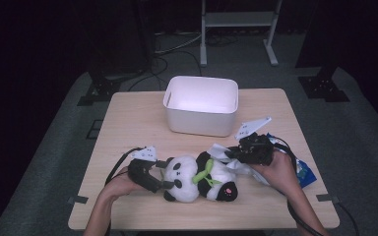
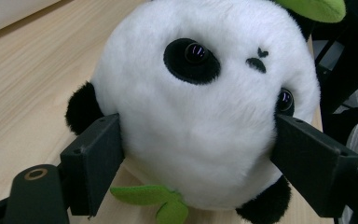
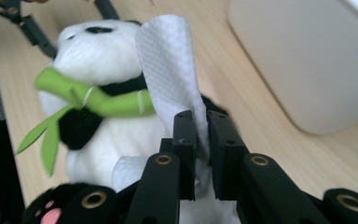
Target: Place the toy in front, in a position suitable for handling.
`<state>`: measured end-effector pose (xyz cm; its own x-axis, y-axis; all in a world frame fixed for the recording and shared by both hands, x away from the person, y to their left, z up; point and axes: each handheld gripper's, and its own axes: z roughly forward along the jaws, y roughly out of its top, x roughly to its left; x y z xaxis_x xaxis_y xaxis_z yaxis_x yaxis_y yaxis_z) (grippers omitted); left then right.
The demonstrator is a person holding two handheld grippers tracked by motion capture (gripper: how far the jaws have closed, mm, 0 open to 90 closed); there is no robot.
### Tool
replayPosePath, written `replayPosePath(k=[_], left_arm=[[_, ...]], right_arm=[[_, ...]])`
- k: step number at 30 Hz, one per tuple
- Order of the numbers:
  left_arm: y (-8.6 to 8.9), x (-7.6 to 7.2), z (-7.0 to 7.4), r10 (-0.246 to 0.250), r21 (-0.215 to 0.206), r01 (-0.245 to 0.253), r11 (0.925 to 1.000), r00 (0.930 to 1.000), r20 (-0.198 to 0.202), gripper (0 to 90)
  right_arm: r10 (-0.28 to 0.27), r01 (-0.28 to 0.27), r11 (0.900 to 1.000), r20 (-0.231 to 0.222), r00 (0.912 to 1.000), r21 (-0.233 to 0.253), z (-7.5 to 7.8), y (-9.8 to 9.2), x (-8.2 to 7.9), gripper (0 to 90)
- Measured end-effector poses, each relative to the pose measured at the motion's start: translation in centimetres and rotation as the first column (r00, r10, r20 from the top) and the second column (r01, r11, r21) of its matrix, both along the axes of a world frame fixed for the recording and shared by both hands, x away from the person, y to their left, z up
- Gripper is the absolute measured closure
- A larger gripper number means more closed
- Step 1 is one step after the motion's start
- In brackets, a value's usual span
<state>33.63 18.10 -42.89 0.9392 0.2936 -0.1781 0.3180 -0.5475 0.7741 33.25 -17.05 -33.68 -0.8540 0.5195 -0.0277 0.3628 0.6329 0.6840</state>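
Observation:
A panda plush point(image 1: 211, 178) with a green bamboo sprig lies on its back near the table's front edge. My left gripper point(image 1: 168, 174) clamps its round head point(image 2: 191, 116), one jaw pressed into each side, and in the left gripper view that gripper point(image 2: 198, 154) has fur bulging between its jaws. My right gripper point(image 1: 231, 155) is at the panda's far side, shut on a white paper wipe point(image 1: 220, 150). Seen from the right gripper point(image 3: 201, 126), the wipe point(image 3: 168, 60) stands up out of the jaws over the panda's belly point(image 3: 93, 144).
A white plastic bin point(image 1: 199, 120) stands at the back middle of the wooden table point(image 1: 138, 118), its wall close in the right gripper view point(image 3: 307, 60). A blue packet point(image 1: 305, 172) lies under the right hand. Cables trail from both grippers.

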Motion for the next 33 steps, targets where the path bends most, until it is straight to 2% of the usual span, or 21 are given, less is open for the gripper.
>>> replayPosePath(k=[4,6,9,13,16,19,24,26,29,33], left_arm=[[0.0,0.0,0.0,0.000,0.000,0.000,1.0000,1.0000,-0.003,17.0],[0.0,0.0,0.0,0.000,0.000,0.000,1.0000,1.0000,-0.003,17.0],[0.0,0.0,0.0,-0.002,0.006,0.002,1.0000,1.0000,0.000,17.0],[0.0,0.0,0.0,-0.003,0.001,0.003,1.0000,1.0000,-0.001,17.0],[0.0,0.0,0.0,-0.005,0.005,0.005,1.0000,1.0000,0.004,17.0],[0.0,0.0,0.0,-0.005,0.004,0.005,1.0000,1.0000,0.005,17.0],[0.0,0.0,-0.1,-0.002,0.000,0.002,1.0000,1.0000,0.000,17.0],[0.1,0.1,-0.2,-0.001,-0.006,0.001,1.0000,1.0000,-0.004,17.0],[0.1,0.1,-0.2,-0.002,-0.010,0.002,0.9999,1.0000,-0.002,17.0],[0.0,0.0,-0.2,-0.003,-0.007,0.003,1.0000,1.0000,0.001,17.0]], right_arm=[[-0.023,0.023,1.000,0.013,0.9997,-0.015,0.5,0.6,1.0,81.3],[-0.025,0.026,0.998,0.008,0.9996,-0.052,0.2,1.1,1.5,81.6],[-0.009,0.008,0.997,-0.013,0.9999,-0.075,-0.3,1.9,2.0,82.0],[0.017,-0.019,0.997,-0.028,0.9995,-0.075,0.5,2.7,2.3,82.0],[0.042,-0.044,0.995,-0.023,0.9988,-0.092,0.8,3.8,2.4,82.0],[0.062,-0.066,0.990,-0.036,0.9974,-0.122,0.7,5.2,2.7,82.0],[0.086,-0.098,0.978,-0.073,0.9936,-0.182,-0.4,7.1,3.2,82.0],[0.088,-0.100,0.977,-0.072,0.9935,-0.190,-0.5,7.6,3.2,82.0],[0.111,-0.125,0.980,-0.092,0.9895,-0.157,-0.1,8.1,3.3,82.0],[0.146,-0.162,0.972,-0.100,0.9842,-0.173,-0.1,9.7,3.1,82.0]])
